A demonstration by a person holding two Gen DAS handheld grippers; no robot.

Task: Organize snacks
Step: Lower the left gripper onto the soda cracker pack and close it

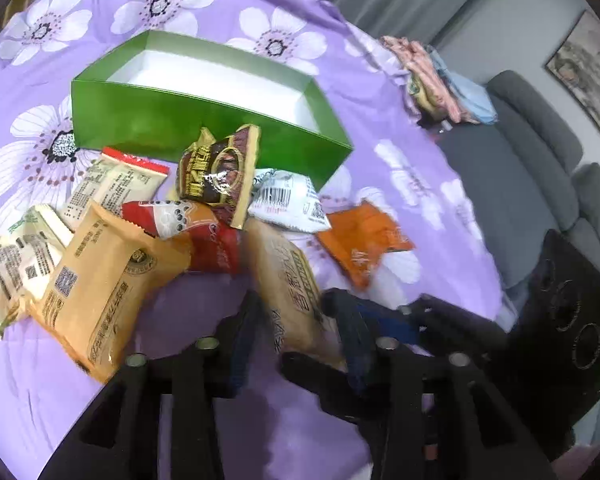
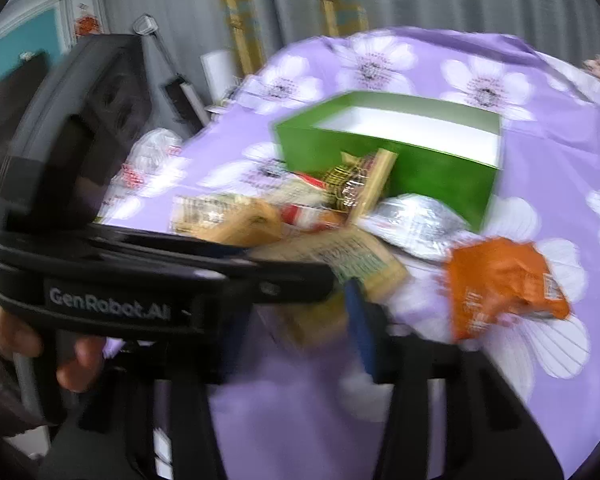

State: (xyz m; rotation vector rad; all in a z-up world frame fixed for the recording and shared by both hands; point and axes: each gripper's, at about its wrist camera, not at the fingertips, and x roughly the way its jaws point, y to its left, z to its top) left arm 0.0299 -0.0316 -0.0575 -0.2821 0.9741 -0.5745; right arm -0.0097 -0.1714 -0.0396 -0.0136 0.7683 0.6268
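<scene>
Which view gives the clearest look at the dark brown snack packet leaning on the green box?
Left wrist: the dark brown snack packet is sharp against the green box. Right wrist shows it motion-blurred.

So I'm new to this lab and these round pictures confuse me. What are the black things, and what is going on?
No robot arm here: a person holds a two-finger gripper in each hand, each carrying a fisheye camera. The left view shows the left gripper closed around a tan snack packet. The right view shows the right gripper near that packet; blur hides whether it is open. On the purple flowered cloth lie a green box, open and holding no snacks, an orange packet and more snacks.
</scene>
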